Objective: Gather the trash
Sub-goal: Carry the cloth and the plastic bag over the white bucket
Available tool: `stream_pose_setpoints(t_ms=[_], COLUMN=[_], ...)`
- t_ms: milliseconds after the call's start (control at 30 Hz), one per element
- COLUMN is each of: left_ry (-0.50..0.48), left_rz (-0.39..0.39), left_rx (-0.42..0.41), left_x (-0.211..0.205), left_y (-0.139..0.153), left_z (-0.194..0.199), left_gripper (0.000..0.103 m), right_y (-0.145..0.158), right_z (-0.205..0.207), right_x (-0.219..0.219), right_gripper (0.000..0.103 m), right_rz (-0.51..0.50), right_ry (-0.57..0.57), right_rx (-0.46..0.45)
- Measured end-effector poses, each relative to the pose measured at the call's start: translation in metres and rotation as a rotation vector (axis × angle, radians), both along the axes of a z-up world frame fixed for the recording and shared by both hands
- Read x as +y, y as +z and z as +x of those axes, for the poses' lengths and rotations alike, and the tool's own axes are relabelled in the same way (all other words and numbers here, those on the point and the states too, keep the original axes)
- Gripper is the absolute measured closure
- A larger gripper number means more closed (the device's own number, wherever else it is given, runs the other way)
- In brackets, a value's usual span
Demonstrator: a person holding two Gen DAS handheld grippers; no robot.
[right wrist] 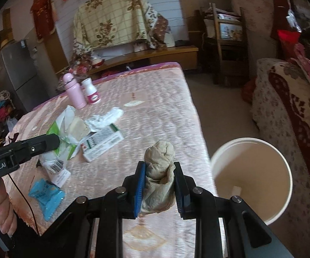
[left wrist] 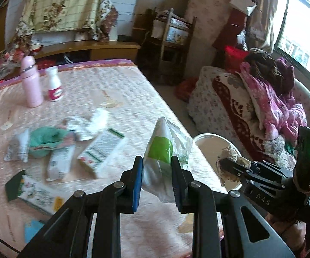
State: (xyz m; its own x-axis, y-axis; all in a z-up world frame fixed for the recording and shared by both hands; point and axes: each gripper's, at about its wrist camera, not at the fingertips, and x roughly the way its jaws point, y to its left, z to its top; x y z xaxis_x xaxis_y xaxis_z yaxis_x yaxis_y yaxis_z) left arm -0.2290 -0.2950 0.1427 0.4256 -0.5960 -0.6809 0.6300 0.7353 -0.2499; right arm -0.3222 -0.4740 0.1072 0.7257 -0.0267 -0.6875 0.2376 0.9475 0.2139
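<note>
A: What did each gripper have at that moment?

B: The left gripper (left wrist: 157, 161) had its jaws closed partway on a plastic wrapper (left wrist: 165, 150), white and clear with a green panel, held up above the bench (left wrist: 133, 90). The right gripper (right wrist: 159, 167) had its jaws pinched on a wad of beige paper (right wrist: 160, 161), also lifted clear of the cloth.

A: And the bin?

B: The bin (right wrist: 251, 178) stood off the bench edge at about four o'clock from the right gripper, open and pale, near but not under either load.

A: How would those two handle?

B: Both looked very light and soft, I'd judge. The wrapper was thin film, probably slick, so a grip across its bunched middle seemed safer than at a loose corner. The wad crushed easily; the pads bit its waist, which looked secure enough.

A: What remained on the bench?

B: At ten o'clock from the left gripper lay a white box (left wrist: 101, 148), a teal scrap (left wrist: 45, 139), crumpled tissue (left wrist: 90, 122) and small packets. A blue packet (right wrist: 45, 195) lay at nine o'clock from the right gripper. The boxes were stiffer; taking them across the narrow side would likely hold best. The pink bottle (left wrist: 31, 81) and white bottle (left wrist: 54, 83) stood upright at the far end, likely not trash.
</note>
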Motion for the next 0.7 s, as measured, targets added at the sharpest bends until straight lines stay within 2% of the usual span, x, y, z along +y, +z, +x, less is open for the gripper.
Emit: stream_pose_setpoints(t_ms=[433, 700], left_ry=[-0.093, -0.138], left_rz=[-0.007, 0.013], left_rx=[0.022, 0.042], left_x=[-0.08, -0.13], left_y=[-0.004, -0.019], left_z=[-0.014, -0.02], left_gripper=[0.076, 0.076], right_y=[-0.002, -0.01], right_z=[-0.036, -0.055], right_x=[-0.065, -0.099], right_gripper=[0.076, 0.076], right_rz=[-0.013, -0.058], right_ry=[-0.16, -0.254], right_rx=[0.002, 0.028])
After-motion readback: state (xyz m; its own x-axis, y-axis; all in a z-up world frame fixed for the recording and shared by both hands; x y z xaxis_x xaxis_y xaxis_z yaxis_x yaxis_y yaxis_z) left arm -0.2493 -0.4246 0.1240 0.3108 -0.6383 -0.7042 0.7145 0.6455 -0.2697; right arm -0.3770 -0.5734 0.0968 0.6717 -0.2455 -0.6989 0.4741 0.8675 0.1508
